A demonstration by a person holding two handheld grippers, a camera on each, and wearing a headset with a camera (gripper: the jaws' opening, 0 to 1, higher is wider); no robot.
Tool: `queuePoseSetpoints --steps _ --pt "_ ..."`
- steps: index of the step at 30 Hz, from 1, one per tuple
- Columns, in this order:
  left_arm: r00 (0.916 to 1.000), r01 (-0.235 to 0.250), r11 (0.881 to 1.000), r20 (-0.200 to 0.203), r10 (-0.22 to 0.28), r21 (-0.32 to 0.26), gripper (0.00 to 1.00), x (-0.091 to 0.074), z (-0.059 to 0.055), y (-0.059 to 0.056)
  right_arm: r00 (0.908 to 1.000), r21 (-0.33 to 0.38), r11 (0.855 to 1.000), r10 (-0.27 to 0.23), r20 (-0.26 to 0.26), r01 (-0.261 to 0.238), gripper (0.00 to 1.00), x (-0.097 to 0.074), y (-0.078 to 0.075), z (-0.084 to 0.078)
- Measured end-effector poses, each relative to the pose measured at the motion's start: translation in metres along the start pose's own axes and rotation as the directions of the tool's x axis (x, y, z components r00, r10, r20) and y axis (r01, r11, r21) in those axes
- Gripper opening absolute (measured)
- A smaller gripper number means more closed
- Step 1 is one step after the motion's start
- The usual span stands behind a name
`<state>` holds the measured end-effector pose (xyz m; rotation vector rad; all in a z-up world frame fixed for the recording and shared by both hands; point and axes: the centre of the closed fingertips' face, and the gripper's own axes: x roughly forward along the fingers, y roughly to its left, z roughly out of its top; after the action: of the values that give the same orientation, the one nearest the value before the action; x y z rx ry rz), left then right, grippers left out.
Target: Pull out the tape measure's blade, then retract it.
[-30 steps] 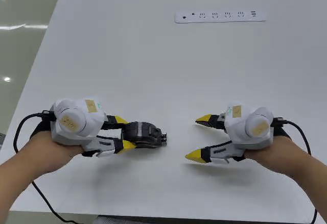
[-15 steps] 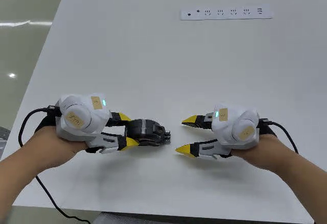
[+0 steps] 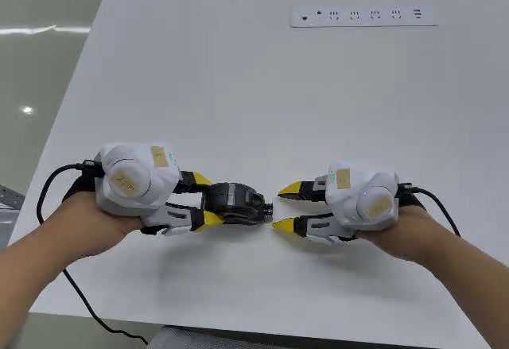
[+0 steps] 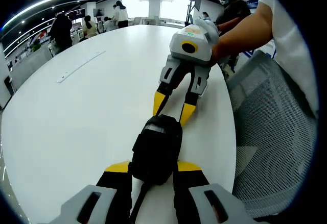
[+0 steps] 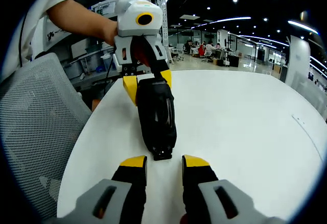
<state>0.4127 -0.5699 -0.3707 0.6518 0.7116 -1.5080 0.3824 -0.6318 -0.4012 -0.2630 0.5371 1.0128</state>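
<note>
A black tape measure [image 3: 235, 203] lies on the white table [image 3: 238, 95], and my left gripper [image 3: 200, 200] is shut on its body. In the left gripper view the case [image 4: 156, 147] sits between the yellow tips of the left gripper [image 4: 155, 166]. My right gripper [image 3: 279, 208] faces it from the right, open, its tips just at the blade end of the case. In the right gripper view the tape measure [image 5: 156, 112] reaches to the right gripper [image 5: 164, 162], its tab end level with the two yellow tips and apart from them. No blade is drawn out.
A white power strip [image 3: 363, 16] lies at the far side of the table. The near table edge runs just below both hands. A grey mesh chair [image 4: 265, 132] stands beside the table. Cables trail from both grippers.
My right gripper has moved left up to the tape measure's blade end, and its jaws have narrowed. The left gripper keeps its hold on the case.
</note>
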Motion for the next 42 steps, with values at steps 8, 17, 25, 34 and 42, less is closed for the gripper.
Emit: queuePoseSetpoints --steps 8,17,25,34,42 --pt "1.0000 -0.003 1.000 0.001 0.003 -0.001 0.28 0.000 0.000 0.000 0.9998 -0.030 0.999 0.015 -0.010 -0.016 0.21 0.008 0.002 -0.001" --pt "1.0000 -0.006 1.000 0.005 0.006 -0.003 0.28 0.000 0.002 -0.002 0.9996 -0.042 0.999 0.026 -0.011 -0.027 0.16 0.013 0.002 -0.001" --pt "1.0000 -0.008 1.000 0.002 0.008 0.001 0.28 -0.001 0.003 -0.003 0.9984 -0.073 0.996 0.056 -0.011 -0.056 0.14 0.014 0.004 0.001" --pt "0.9998 -0.018 1.000 0.011 0.017 0.014 0.28 -0.002 0.002 -0.002 0.9980 -0.065 0.996 0.062 -0.014 -0.063 0.13 0.014 0.004 0.001" --pt "0.9998 -0.018 0.999 -0.011 0.019 0.043 0.27 -0.001 0.001 -0.001 0.9990 -0.072 0.997 0.039 -0.021 -0.041 0.11 0.014 0.004 0.001"
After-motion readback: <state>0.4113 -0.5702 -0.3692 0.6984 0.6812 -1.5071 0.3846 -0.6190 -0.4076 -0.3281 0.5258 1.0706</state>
